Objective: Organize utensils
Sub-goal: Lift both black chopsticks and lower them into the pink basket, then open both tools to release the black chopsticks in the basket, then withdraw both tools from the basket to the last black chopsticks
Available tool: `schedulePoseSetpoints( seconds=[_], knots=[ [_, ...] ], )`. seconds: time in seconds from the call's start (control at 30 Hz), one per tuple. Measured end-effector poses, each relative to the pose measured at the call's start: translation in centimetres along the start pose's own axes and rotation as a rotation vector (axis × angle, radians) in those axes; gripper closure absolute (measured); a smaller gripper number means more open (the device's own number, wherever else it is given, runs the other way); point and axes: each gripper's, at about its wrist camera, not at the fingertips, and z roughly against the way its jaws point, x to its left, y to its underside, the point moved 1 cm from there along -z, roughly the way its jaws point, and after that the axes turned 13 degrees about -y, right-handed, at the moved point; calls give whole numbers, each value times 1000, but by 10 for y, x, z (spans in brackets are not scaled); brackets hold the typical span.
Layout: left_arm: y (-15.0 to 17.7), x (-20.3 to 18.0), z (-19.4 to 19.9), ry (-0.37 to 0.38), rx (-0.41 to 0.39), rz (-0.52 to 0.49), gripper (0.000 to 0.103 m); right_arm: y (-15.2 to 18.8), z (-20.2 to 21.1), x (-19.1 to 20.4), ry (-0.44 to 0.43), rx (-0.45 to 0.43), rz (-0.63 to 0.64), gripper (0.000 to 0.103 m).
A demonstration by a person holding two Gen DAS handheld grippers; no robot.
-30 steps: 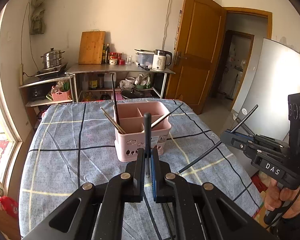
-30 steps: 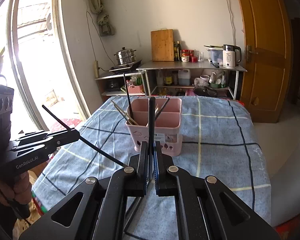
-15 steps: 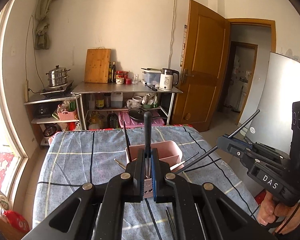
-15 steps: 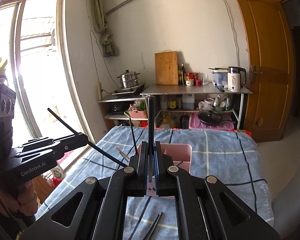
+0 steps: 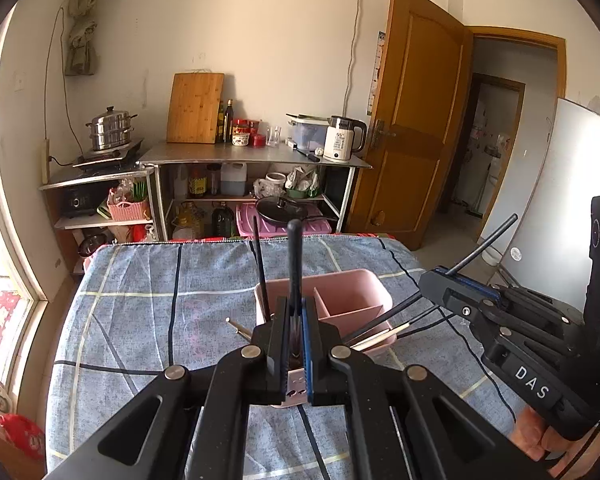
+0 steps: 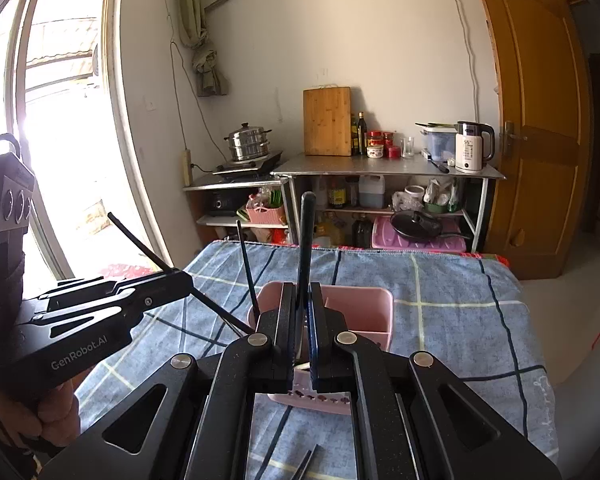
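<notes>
Left wrist view — left claw [image 5: 296,312]: clamped on a black utensil handle [image 5: 295,256] that stood up between its fingers.
Pink caddy [image 5: 348,300]: on the checked tabletop [image 5: 140,312], just beyond and under that claw, chopsticks leaning out.
Writing: "DAS" on the right claw [image 5: 440,280]; "55" on the kettle [image 5: 342,138].
Right wrist view — right claw: clamped on a black utensil handle [image 6: 306,248], pink caddy directly beyond.
Writing: "GenRobot.AI" on the left claw.
</notes>
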Motion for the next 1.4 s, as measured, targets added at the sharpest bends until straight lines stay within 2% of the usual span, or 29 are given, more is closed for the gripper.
schedulePoseSetpoints(
  seconds=[0.2, 0.4, 0.57, 0.8, 1.07, 1.4],
  knots=[
    [12, 3, -28, -1, 54, 7, 98, 9, -21, -4, -7, 58, -10, 98],
    [17, 4, -42, -18, 73, 11, 97, 17, -31, -12, -26, 109, -42, 96],
    [21, 0, -45, -33, 77, -20, 95, 18, -25, -7, -29, 103, -25, 90],
    [25, 3, -20, -38, 28, -7, 75, 20, -1, 3, -23, 75, 10, 88],
    [46, 5, 21, -45, -12, 3, 75, 33, 34, 5, -26, 42, 3, 88],
    [94, -9, 61, -3, -19, -3, 75, 75, 69, 2, -19, 51, -49, 88]
  ],
)
